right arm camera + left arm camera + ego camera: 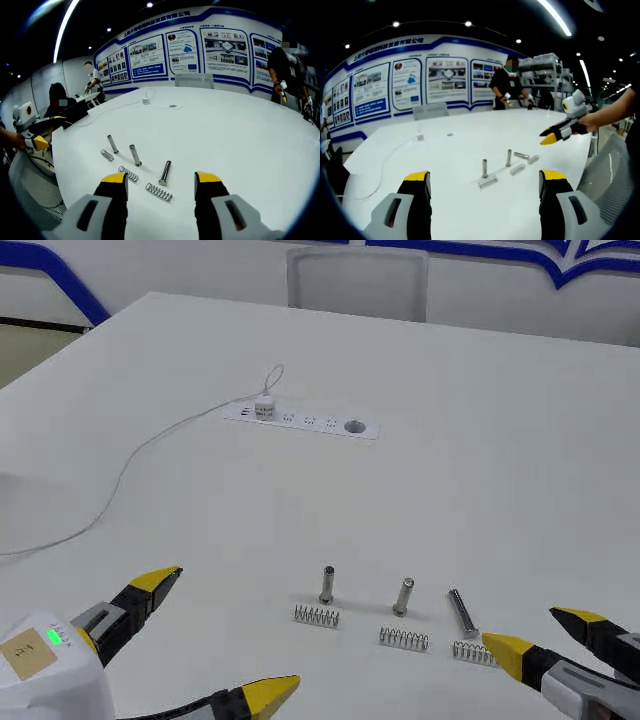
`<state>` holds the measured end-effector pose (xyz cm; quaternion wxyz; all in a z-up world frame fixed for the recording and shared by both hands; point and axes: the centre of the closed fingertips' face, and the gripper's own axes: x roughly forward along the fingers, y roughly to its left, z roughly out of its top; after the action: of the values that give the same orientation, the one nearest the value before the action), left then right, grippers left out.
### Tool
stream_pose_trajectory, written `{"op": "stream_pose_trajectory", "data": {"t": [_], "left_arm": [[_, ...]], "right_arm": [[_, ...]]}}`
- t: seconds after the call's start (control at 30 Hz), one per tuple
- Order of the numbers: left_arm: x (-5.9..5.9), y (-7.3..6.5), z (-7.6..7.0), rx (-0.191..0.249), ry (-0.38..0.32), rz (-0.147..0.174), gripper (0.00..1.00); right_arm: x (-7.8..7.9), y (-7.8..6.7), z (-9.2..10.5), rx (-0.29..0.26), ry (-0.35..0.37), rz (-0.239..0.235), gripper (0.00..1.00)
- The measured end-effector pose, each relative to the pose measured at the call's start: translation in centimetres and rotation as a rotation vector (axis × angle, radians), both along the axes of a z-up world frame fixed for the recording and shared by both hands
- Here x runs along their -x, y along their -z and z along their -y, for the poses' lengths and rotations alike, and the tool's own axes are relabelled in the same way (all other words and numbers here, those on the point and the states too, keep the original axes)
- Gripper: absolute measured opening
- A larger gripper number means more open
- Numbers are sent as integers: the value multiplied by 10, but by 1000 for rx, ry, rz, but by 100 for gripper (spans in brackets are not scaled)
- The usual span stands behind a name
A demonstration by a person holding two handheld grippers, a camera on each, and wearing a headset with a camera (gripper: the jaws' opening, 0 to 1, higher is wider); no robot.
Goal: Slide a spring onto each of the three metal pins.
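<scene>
The left gripper (222, 632) hangs low over the near edge of the tabletop (480, 470), its yellow-tipped fingers (155, 580) spread wide with nothing between them. The right gripper (522, 628) is parted and empty too. One of its tips sits just beside the right spring (472, 652); whether it touches I cannot tell.

Between the two grippers the parts lie in a row. The left pin (327, 583) and the middle pin (403, 595) stand upright on their heads, and the right pin (461, 611) lies on its side. A loose spring rests flat in front of each: the left spring (316, 616), the middle spring (404, 639), and the right one by the fallen pin. No spring is on any pin, so I judge the task not yet begun, with all three still to be threaded. The fallen pin will probably need standing up or holding first.

The tabletop is broad, white and smooth. Farther back a power strip (305, 420) lies flat, and its white cable (150, 445) trails off to the left. A chair (357, 280) stands at the far edge. Beyond it, blue-trimmed display boards (185, 50) cover the wall, other people (510, 85) work with similar grippers, and metal shelving (547, 75) stands to one side under ceiling strip lights.
</scene>
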<state>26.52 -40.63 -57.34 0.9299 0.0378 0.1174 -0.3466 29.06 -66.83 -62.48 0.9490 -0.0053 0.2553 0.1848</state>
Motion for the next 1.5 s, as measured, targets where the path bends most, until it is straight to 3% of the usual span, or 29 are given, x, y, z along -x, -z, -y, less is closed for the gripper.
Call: {"op": "stream_pose_trajectory", "data": {"t": [0.1,0.47,0.6,1.1,1.5], "left_arm": [[0,1,0,-3,0,-5,91],[1,5,0,-26,4,-14,90],[0,6,-2,-21,-3,-24,90],[0,12,-4,-26,-8,-50,90],[0,16,-5,-33,-13,-66,89]], "right_arm": [[-7,3,1,12,0,-8,47],[-30,15,-15,40,-49,-42,45],[-39,21,-19,59,-72,-50,37],[-61,51,-18,88,-21,-151,31],[-69,69,-20,110,2,-219,22]]}}
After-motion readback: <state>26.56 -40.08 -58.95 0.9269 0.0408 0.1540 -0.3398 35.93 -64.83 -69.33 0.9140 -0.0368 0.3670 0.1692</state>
